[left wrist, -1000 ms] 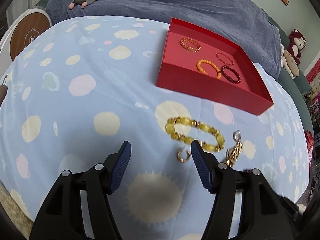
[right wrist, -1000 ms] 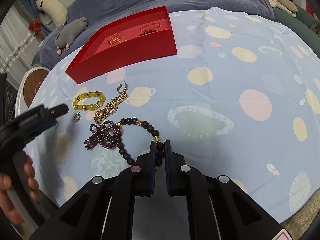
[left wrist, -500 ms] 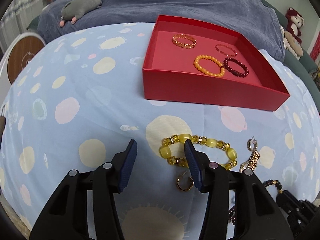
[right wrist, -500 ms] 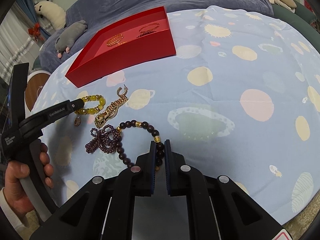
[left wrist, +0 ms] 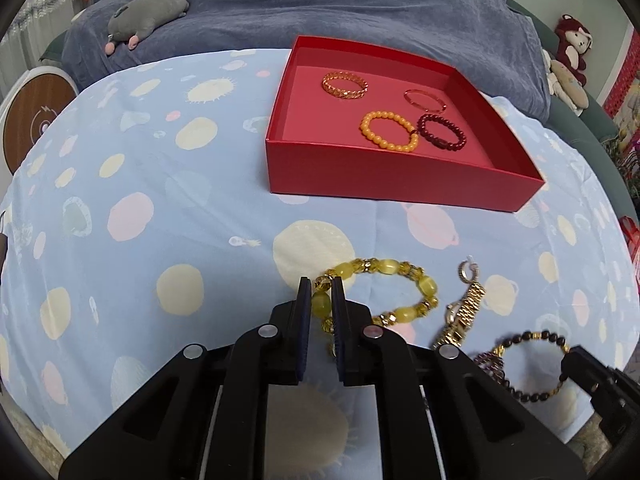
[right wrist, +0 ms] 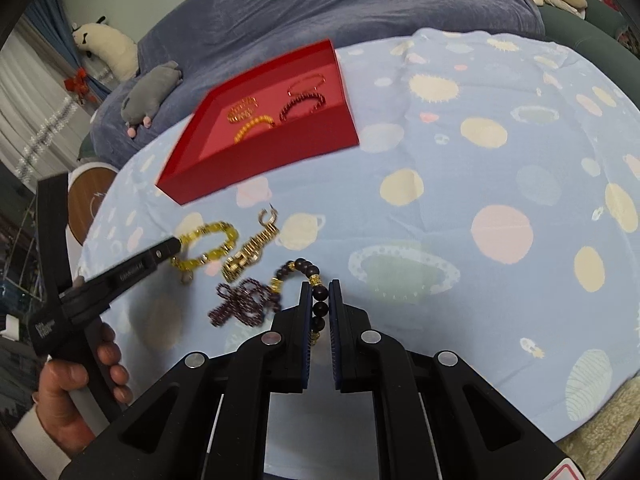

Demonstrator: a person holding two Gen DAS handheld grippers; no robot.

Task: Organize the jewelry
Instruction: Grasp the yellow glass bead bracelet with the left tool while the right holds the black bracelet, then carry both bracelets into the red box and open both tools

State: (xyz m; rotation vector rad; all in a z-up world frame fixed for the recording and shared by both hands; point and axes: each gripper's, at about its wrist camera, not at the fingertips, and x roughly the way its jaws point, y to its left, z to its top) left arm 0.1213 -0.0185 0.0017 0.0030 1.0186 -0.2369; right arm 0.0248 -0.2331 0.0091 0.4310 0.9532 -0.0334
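Left gripper point(left wrist: 319, 292), open a second ago, now clamps yellow bead bracelet point(left wrist: 404, 270) on cloth; right gripper point(right wrist: 320, 298) grips dark bead bracelet point(right wrist: 308, 270); red tray point(left wrist: 392, 184) transfer appears next.

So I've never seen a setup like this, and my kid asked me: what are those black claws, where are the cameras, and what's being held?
Each claw is a hand-held two-finger gripper with a camera looking along its fingers; there is one picture per gripper. The left gripper is shut on the yellow bead bracelet. The right gripper is shut on the dark bead bracelet. A gold watch and purple beads lie loose on the spotted blue cloth. The red tray already holds four bracelets.
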